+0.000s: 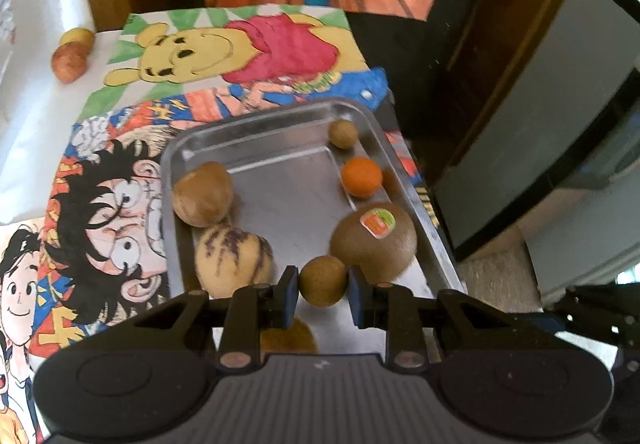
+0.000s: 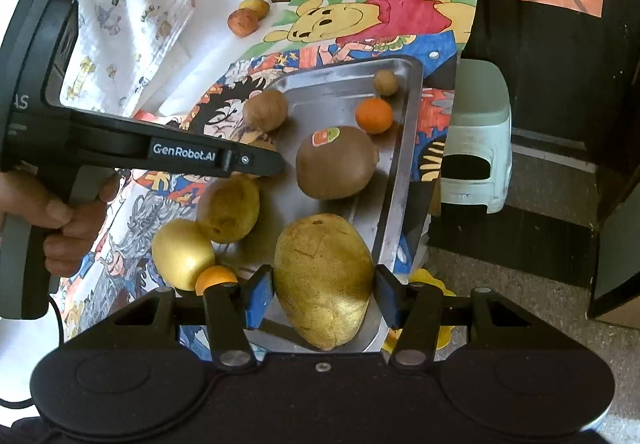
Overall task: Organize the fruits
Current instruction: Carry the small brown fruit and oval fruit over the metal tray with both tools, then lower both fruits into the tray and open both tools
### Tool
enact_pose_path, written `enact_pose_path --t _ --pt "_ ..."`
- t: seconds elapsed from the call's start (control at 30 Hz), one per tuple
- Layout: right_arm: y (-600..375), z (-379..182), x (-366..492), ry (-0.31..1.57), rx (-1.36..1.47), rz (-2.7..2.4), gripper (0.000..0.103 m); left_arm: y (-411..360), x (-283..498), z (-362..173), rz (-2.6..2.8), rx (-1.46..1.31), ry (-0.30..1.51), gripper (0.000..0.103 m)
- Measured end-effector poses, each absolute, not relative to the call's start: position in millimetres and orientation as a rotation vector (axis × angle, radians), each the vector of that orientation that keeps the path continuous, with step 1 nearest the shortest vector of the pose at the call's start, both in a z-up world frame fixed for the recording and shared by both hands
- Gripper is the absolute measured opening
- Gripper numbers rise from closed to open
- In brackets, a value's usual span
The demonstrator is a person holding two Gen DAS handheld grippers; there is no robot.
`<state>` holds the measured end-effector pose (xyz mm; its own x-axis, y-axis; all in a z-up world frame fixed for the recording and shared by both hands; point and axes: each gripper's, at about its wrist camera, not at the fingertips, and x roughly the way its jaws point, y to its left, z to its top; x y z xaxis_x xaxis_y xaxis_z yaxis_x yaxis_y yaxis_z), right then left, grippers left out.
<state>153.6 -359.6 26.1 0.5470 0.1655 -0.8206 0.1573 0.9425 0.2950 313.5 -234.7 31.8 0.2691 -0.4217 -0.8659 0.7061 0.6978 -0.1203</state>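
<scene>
Left tongs [image 1: 323, 290] clamp small brown fruit [image 1: 323, 281]; right tongs [image 2: 323, 294] clamp pear [image 2: 323, 280].

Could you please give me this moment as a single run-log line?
left tool: shut on small brown fruit over tray | right tool: shut on large yellow fruit | kiwi in tray

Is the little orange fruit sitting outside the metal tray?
No, the small orange fruit sits inside the metal tray, near its right rim.

The left gripper [image 1: 323, 294] and right gripper [image 2: 324, 294] each clamp something; a hand [image 2: 52, 220] grips the left handle.
</scene>
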Motion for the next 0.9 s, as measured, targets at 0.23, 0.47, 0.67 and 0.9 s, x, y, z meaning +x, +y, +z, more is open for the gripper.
enact_pose_path --t 0.23,0.47,0.67,0.9 --pt "-353 21 153 1.009 0.342 0.000 0.055 -240 310 21 -0.790 0.367 1.093 0.028" --pt "-347 17 154 1.018 0.319 -0.001 0.055 -246 317 16 -0.775 0.398 1.120 0.029" --pt "-345 15 156 1.018 0.312 -0.004 0.056 -247 324 11 -0.767 0.399 1.143 0.029" --pt "-340 12 158 1.019 0.299 -0.016 0.056 -246 327 9 -0.776 0.391 1.150 0.030"
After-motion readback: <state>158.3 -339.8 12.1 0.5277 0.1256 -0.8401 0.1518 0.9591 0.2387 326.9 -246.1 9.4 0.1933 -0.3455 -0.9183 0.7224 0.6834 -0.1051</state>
